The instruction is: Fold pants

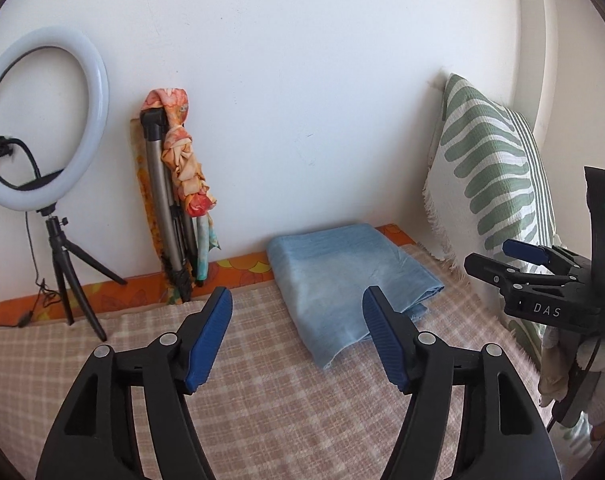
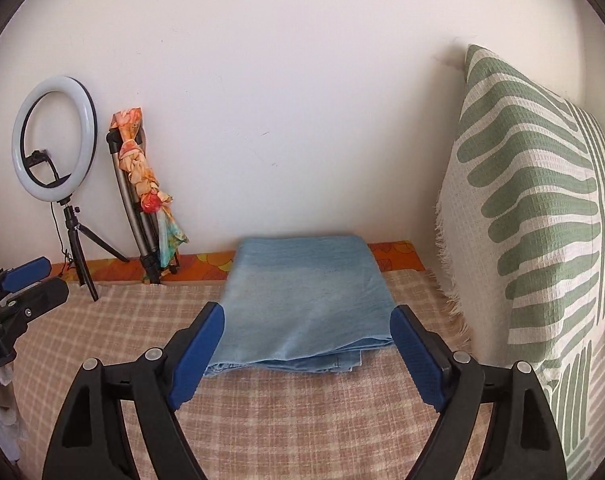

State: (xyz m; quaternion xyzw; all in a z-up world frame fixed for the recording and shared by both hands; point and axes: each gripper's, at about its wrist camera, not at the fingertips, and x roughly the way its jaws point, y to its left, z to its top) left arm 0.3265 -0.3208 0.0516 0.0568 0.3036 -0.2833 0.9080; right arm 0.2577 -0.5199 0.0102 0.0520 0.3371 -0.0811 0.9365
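Right wrist view: checked beige blanket (image 2: pixel 286 412) covers the surface, white wall (image 2: pixel 282 100) behind, orange floral strip (image 2: pixel 398 256) along the wall base. Folded blue pants (image 2: pixel 306 300) lie at centre, back edge near the wall, front edge stacked in layers. Right gripper (image 2: pixel 308 356) jaws apart, nothing between the pads, clear of the fabric. Green-striped pillow (image 2: pixel 542 220) at 3 o'clock, leaning upright. Ring light (image 2: pixel 54 140) on mini tripod at 9, folded tripod (image 2: pixel 138 208) w/ floral cloth beside it. Left wrist view: left gripper (image 1: pixel 298 340) also apart, empty. Right gripper's holder cut off at frame edge; pale object under it hard to make out.
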